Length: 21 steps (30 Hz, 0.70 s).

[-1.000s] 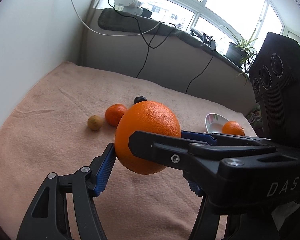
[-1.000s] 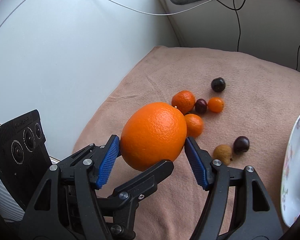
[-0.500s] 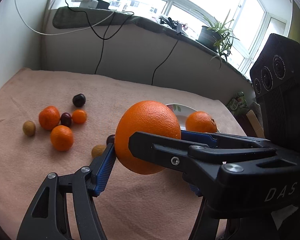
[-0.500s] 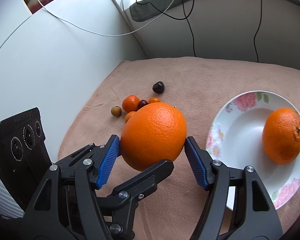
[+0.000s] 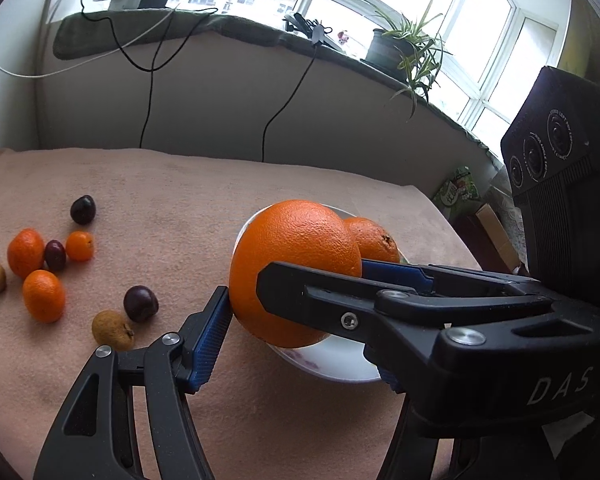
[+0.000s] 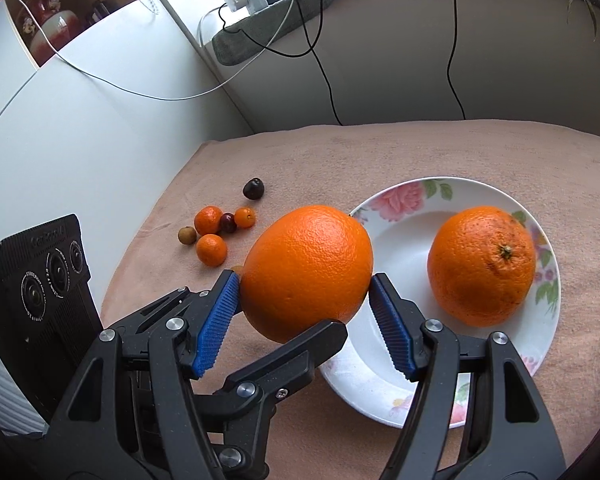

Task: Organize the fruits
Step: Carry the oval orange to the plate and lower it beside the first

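While both your grippers clamp one large orange [image 6: 306, 272], the right gripper [image 6: 304, 308] pinches its sides and the left gripper [image 5: 296, 296] bites it crosswise. It hangs over the near rim of the floral plate [image 6: 400, 200], where a second orange [image 6: 482, 266] sits.

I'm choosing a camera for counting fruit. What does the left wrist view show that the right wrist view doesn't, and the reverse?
Left wrist only: a dark plum and a brown fruit in clear sight near the plate, plus a green packet. Right wrist only: a red pot on a shelf and the plate's flower pattern. Both: the held orange, the plate, the second orange on it and the cluster of small fruit.
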Available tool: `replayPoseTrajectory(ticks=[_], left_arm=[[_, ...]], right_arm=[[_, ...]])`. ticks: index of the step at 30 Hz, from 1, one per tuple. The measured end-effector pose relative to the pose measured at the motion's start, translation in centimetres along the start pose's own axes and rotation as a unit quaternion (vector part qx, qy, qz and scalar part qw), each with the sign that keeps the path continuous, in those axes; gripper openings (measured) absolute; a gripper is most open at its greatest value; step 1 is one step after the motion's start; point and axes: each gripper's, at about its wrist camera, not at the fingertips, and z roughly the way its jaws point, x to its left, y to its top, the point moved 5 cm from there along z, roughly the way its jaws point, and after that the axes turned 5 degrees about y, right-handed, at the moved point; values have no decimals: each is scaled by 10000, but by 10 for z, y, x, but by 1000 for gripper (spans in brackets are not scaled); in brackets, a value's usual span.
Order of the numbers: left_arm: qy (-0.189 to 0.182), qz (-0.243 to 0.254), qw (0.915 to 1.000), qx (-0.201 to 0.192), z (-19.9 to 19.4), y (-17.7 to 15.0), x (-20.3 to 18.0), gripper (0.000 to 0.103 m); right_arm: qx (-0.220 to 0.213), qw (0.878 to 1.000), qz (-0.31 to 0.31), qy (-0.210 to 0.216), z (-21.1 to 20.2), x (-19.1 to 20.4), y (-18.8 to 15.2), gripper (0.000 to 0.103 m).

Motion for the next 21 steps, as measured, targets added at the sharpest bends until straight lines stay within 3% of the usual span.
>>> replayPoseTrajectory(ticks=[7, 10, 21], left_arm=[[-237, 170, 9993, 231, 10, -7, -15, 61], [-264, 292, 9990, 196, 6, -8, -20, 60], [-204, 276, 9992, 218, -6, -14, -19, 60]], right_arm=[[-116, 9996, 58, -234, -6, -18, 10, 69], [-216, 9996, 38, -163, -12, -19, 13, 64], [-461, 9986, 55, -268, -30, -22, 18, 64]])
